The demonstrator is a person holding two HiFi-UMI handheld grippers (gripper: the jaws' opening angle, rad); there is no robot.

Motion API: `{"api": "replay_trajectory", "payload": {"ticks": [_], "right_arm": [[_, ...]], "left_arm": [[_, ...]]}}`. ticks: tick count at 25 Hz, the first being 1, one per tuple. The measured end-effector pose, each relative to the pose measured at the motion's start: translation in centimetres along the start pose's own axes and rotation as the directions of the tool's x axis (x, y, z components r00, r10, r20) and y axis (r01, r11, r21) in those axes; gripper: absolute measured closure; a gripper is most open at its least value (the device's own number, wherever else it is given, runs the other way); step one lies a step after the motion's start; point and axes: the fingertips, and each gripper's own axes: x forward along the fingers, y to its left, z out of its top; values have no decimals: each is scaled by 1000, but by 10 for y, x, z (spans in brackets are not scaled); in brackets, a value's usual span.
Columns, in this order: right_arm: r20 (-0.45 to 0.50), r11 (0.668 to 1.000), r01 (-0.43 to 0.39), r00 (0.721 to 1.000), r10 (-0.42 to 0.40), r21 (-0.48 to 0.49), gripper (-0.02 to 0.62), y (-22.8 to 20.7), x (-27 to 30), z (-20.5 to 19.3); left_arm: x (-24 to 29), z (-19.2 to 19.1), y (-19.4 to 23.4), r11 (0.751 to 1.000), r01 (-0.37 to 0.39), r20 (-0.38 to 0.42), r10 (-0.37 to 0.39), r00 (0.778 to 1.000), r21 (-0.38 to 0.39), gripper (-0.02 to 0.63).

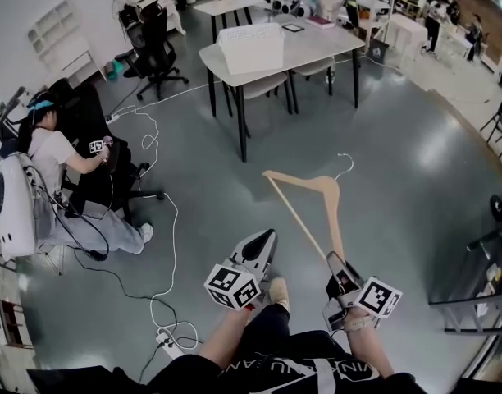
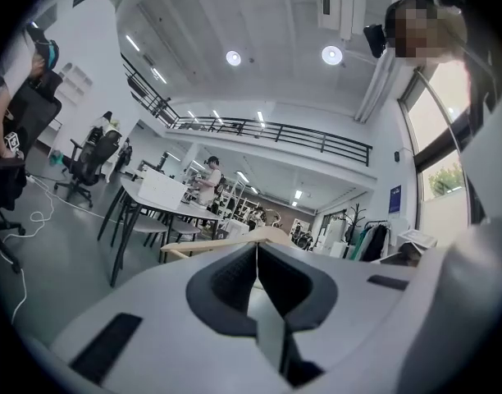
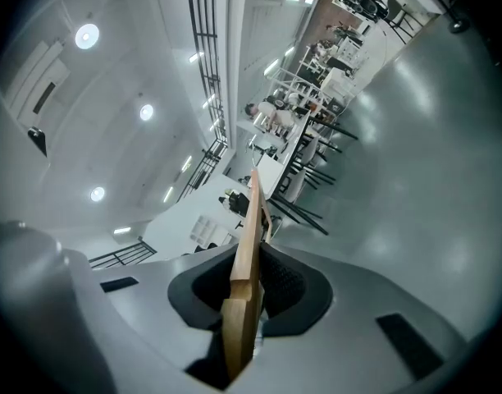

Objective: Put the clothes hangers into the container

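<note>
The right tool (image 1: 336,261) grips one arm-end of the wooden hanger (image 1: 312,189), held in the air and pointing forward, hook farthest, toward the white box (image 1: 251,48), likely the container, on the desk (image 1: 317,43) well ahead, while the left tool (image 1: 266,238) sits pinched empty alongside.

1. We see a grey table (image 1: 325,48) near the top of the head view, with pale chairs (image 1: 263,84) tucked beneath it.
2. A seated person (image 1: 58,158) is at the left; a black office chair (image 1: 152,35) stands farther back.
3. A white cable (image 1: 175,245) snakes over the floor (image 1: 399,154) to what seems a power strip (image 1: 169,341).
4. A dark metal rack (image 1: 481,290) stands at the right edge.
</note>
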Motion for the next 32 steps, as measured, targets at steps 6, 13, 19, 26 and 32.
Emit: {"api": "replay_trajectory", "payload": {"ticks": [6,13,19,26,32], "right_arm": [[15,996,-77,997,77,38,531,8,82,46],[25,998,-57,998,56,27,531,5,139,76],[34,998,-39,999,37,40,531,-1,159,86],[0,1000,-20,1000,20,12,532,-4,187,94],[-38,999,-42,998,42,4,531,-3,232,110]], "left_arm": [[63,26,59,1000,-8,1,8,1000,-3,595],[112,43,105,1000,7,0,-7,1000,-16,595],[129,48,124,1000,14,7,-14,1000,-27,595],[132,63,148,999,-16,31,17,999,-30,595],[147,72,181,998,-60,40,61,997,-31,595]]}}
